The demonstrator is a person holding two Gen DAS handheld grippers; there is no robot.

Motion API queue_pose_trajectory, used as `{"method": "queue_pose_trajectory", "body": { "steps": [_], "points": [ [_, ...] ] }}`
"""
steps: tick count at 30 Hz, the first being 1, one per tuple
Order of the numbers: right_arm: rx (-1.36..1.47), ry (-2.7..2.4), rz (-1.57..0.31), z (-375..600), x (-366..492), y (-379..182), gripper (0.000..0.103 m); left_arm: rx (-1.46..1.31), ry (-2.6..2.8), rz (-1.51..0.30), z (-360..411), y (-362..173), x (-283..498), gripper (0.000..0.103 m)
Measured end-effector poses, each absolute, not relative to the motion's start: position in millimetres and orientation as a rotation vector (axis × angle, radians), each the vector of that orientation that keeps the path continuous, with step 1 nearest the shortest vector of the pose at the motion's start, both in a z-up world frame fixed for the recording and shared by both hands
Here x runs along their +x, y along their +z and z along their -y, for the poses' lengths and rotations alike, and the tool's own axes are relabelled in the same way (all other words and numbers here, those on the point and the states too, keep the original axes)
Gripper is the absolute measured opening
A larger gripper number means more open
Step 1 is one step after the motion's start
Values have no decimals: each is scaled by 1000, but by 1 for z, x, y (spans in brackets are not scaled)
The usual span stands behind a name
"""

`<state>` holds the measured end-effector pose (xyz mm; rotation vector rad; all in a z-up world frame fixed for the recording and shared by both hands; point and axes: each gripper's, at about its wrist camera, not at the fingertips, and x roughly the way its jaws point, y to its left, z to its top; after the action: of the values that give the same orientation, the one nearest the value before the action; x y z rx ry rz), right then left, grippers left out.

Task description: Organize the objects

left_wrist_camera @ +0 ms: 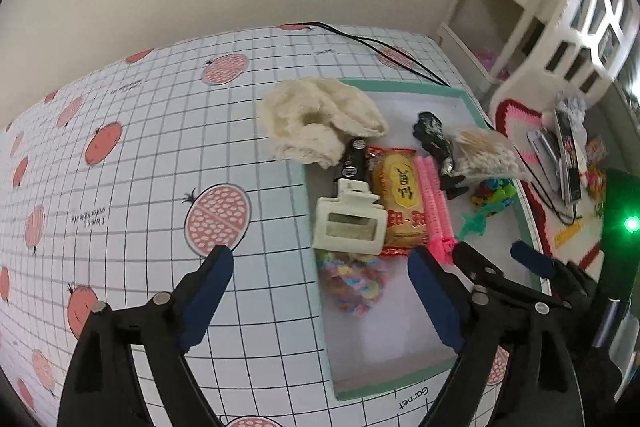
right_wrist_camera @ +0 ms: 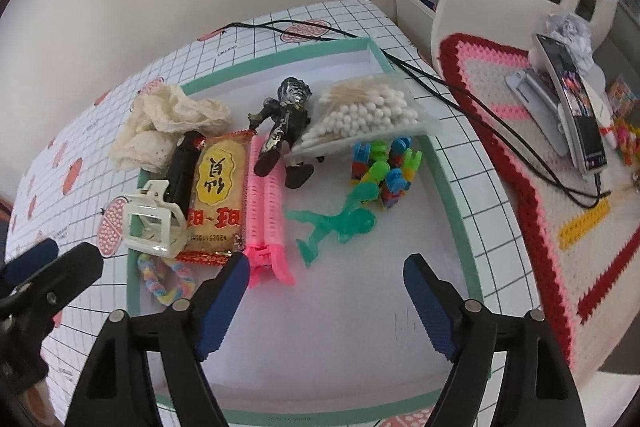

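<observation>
1. Left gripper [left_wrist_camera: 320,291]: released, jaws spread wide, nothing between them. It hangs at the lower centre of the left wrist view, above the left rim of the tray [left_wrist_camera: 316,307], half over the tabletop [left_wrist_camera: 140,167].
2. Right gripper [right_wrist_camera: 326,295]: released, jaws wide, empty. It hangs at the lower centre of the right wrist view, over the bare white floor of the tray [right_wrist_camera: 452,195].
3. All items lie in the upper half of the tray, beyond both grippers' fingertips.
4. Count, right wrist view:
   - one cream cloth [right_wrist_camera: 168,123], draped over the tray's upper-left rim;
   - one white hair claw [right_wrist_camera: 154,223], just beside one black tube [right_wrist_camera: 182,171];
   - one yellow snack packet [right_wrist_camera: 218,195];
   - two pink hair rollers [right_wrist_camera: 266,203], side by side;
   - one pastel braided ring [right_wrist_camera: 166,277], nearest the left gripper;
   - one black figurine [right_wrist_camera: 282,127];
   - one bag of cotton swabs [right_wrist_camera: 368,113];
   - one green translucent figure [right_wrist_camera: 340,223], nearest the right gripper;
   - one pile of coloured clips [right_wrist_camera: 386,167], number not countable.
5. The pink rollers' clip ends sit just beside the right gripper's left fingertip.
6. Right of frame: one phone [right_wrist_camera: 572,103] on a crocheted mat [right_wrist_camera: 520,131], off the tray.
</observation>
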<state>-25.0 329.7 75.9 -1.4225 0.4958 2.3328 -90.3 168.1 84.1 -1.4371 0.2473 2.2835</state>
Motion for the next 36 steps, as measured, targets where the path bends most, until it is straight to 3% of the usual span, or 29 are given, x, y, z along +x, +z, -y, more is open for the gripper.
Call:
{"method": "queue_pose_trajectory", "body": {
  "steps": [2,5,10,36],
  "points": [
    [-1407,2342,-518,-329,-21,78,103,-1438,2325,-219,-159,84,-91,92],
    [-1399,2353,-515,-327,-19,81,103,-1421,2402,-232,-151,84,-89,100],
    [-1383,2366,-497,-319,-12,90,103,-1437,2461,-199,-130,82,-88,103],
    [-1405,2407,-406,-253,39,110,103,-1518,2436,33,-62,81,-41,103]
  ]
}}
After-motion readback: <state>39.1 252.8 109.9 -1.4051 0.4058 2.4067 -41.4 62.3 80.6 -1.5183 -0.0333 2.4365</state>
